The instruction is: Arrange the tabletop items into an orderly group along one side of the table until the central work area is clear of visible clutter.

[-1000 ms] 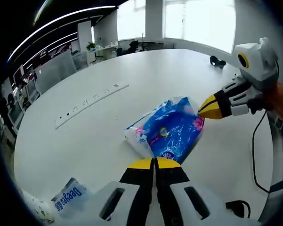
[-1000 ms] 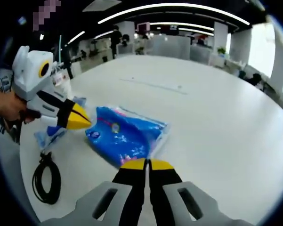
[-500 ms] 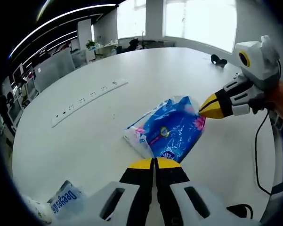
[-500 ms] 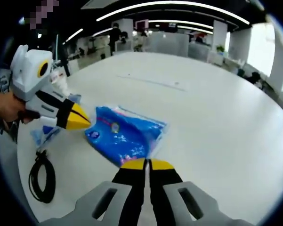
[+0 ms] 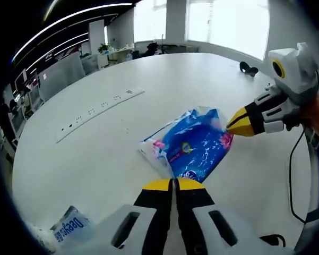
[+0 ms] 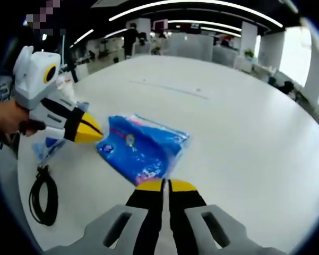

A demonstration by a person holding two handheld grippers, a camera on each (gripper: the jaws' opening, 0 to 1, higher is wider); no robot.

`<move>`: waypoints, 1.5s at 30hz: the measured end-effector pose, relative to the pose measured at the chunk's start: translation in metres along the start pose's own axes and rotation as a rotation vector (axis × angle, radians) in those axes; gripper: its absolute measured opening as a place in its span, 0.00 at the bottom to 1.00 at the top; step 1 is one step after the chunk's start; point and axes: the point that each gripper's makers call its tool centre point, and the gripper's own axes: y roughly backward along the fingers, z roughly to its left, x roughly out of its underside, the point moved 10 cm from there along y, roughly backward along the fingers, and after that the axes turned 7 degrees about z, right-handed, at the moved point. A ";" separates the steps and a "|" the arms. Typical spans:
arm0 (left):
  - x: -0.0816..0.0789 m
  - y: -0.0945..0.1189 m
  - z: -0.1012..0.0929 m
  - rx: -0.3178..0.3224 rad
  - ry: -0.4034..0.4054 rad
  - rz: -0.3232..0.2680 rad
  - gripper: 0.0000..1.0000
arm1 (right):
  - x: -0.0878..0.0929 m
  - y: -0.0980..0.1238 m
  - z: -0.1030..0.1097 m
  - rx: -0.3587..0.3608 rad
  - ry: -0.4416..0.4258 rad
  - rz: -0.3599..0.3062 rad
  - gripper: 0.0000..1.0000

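Both grippers clamped shut, holding nothing; left gripper [image 5: 174, 184] and right gripper [image 6: 165, 185] tips just beside blue tissue pack [image 5: 194, 146] on white table [image 5: 95, 154].

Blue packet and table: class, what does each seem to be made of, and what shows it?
Blue packet: thin glossy plastic film, probably; it crinkles and catches highlights, with printed graphics. Table: smooth matt white top, likely laminate; its even surface shows no grain.
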 end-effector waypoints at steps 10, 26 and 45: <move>0.004 0.004 0.001 -0.014 -0.015 0.011 0.14 | 0.001 0.001 0.002 0.000 0.006 0.002 0.06; 0.006 0.021 0.004 -0.071 -0.030 -0.013 0.39 | -0.012 0.017 0.007 0.030 0.055 -0.081 0.30; -0.002 0.050 0.002 -0.110 -0.068 -0.043 0.40 | -0.041 0.040 0.020 0.019 0.148 -0.150 0.30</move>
